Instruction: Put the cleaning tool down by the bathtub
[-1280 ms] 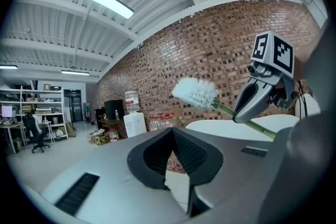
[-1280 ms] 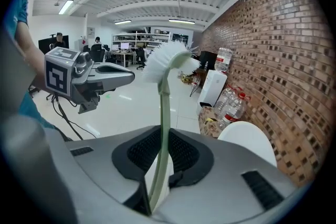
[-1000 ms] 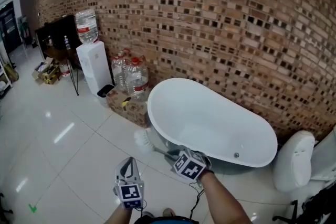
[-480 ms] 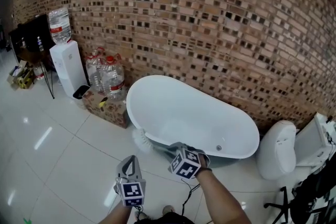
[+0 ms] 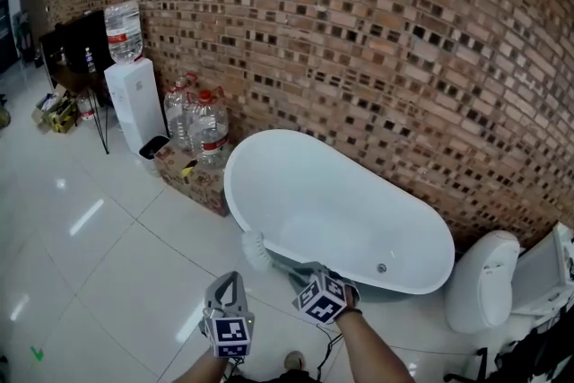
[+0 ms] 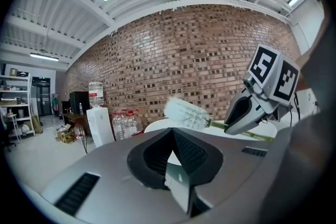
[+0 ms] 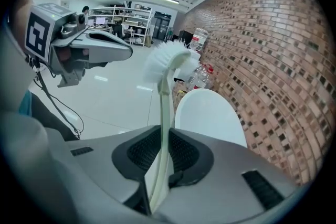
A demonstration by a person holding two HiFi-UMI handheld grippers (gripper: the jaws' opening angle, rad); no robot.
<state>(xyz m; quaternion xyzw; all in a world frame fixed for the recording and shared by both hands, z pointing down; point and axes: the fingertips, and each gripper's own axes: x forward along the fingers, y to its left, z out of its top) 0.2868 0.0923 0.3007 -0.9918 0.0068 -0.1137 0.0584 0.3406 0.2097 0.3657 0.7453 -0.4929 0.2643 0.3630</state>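
My right tongs (image 5: 303, 272) clamp the brush (image 5: 256, 250), not yet set down beside the tub (image 5: 269, 141); left tongs (image 5: 226, 281) hang closed, empty.

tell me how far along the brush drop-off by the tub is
Done: the toilet brush is already beside the bathtub, its head near the rim. In hand: the right gripper has its fingers shut on the handle, with the brush off the floor. Left: lower it onto the floor by the tub and open the fingers.
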